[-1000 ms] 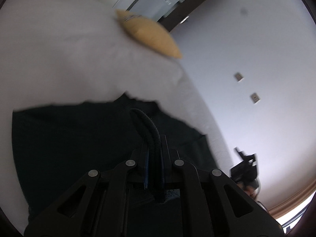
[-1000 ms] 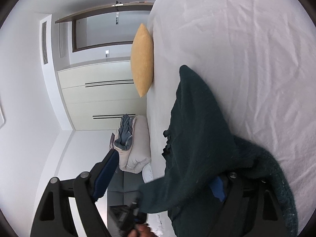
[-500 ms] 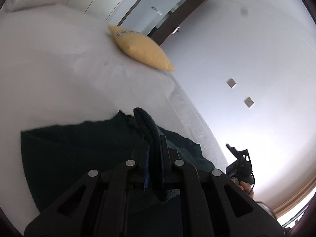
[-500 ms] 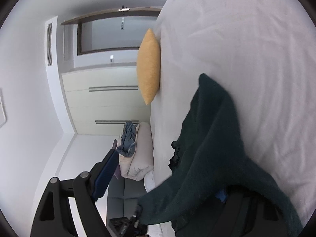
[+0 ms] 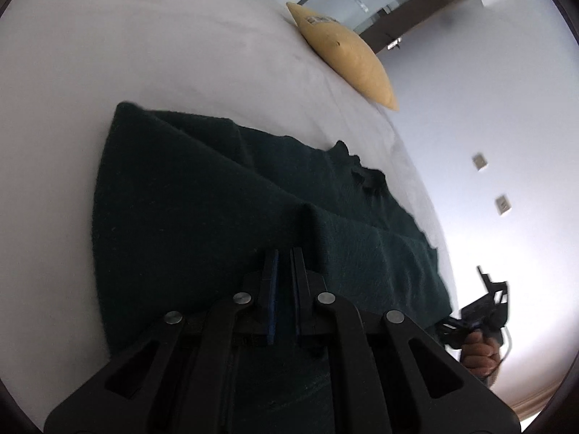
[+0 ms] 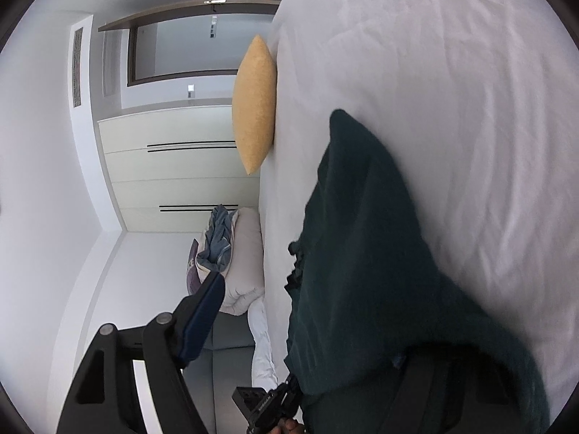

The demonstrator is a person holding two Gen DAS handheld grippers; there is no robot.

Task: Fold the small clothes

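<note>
The dark green sweater (image 5: 224, 195) lay spread on the white bed (image 5: 144, 43), yellow pillow (image 5: 347, 54) up around one o'clock from it. The left gripper (image 5: 284, 256) was clamped tight on a raised fold. The right gripper (image 6: 307, 325) was wide but closing, the sweater's edge draped over one finger.

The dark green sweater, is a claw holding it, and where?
Yes. The left claw is shut on a raised fold of the dark green sweater. The right claw is closing but grips nothing yet.
</note>
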